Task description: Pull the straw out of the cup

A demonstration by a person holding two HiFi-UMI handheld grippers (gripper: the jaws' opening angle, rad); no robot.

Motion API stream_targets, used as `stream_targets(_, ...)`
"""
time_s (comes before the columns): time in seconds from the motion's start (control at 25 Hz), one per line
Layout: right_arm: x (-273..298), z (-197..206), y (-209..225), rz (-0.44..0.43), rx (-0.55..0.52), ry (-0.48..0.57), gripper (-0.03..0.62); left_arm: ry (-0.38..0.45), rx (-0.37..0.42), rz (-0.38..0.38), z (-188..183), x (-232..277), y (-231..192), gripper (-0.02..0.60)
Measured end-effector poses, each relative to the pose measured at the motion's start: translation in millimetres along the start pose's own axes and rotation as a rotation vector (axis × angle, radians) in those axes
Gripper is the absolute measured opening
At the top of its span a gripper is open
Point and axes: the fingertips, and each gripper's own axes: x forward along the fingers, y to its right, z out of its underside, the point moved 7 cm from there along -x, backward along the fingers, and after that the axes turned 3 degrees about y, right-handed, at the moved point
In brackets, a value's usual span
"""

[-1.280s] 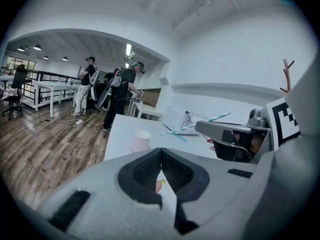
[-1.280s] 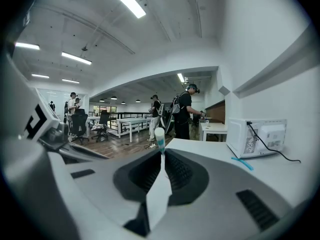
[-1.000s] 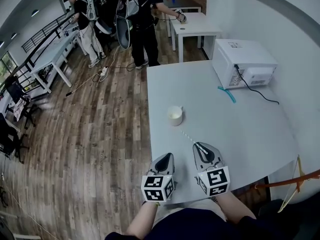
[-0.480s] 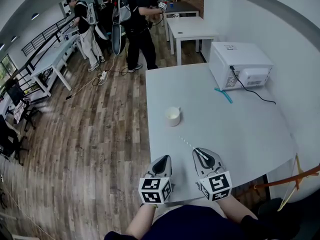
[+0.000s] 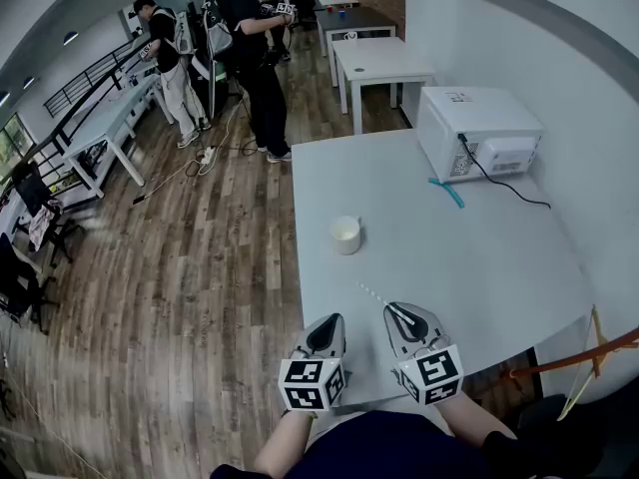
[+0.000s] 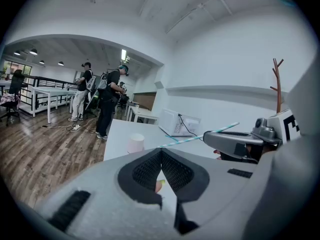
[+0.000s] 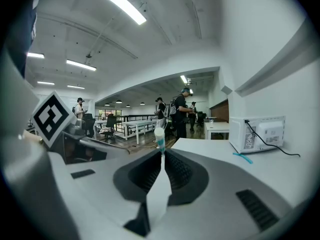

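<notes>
Near the front edge of the white table (image 5: pixel 479 267), the right gripper (image 5: pixel 397 310) is clamped on one end of a thin white-and-teal striped straw (image 5: pixel 374 295). The straw's free end points toward the small white cup (image 5: pixel 345 235). A second ago that free end lay just short of the cup. Now gripper and straw sit closer to the person holding them, and the gap to the cup is wider, with the straw fully out and clearly apart from it. The cup stands upright on the table in much the same spot as before.

The left gripper (image 5: pixel 335 319) hovers just beside the right one over the table's near edge, as it did earlier. Its jaws are pressed together with nothing between them.

The person in dark clothes with a backpack (image 5: pixel 245 48), who stood near the table's far edge, is now farther off along the wooden floor (image 5: pixel 200 267).

Counted:
- one cup
- two straws: the striped one in the jaws, and a plain teal straw (image 5: pixel 450 192) lying on the table just beside the white box-shaped microwave oven (image 5: pixel 477 126)
- one microwave oven
- two grippers
- at least two people in the background: the one in dark clothes and a person in a white shirt (image 5: pixel 165 53)
</notes>
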Motion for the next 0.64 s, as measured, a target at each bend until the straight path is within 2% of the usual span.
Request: stream_targets(0.64, 2.7, -3.3, 5.0, -0.006, -0.005, 0.017, 0.043, -0.008, -0.008, 0.001, 3.0, 3.2, 5.2, 0.016)
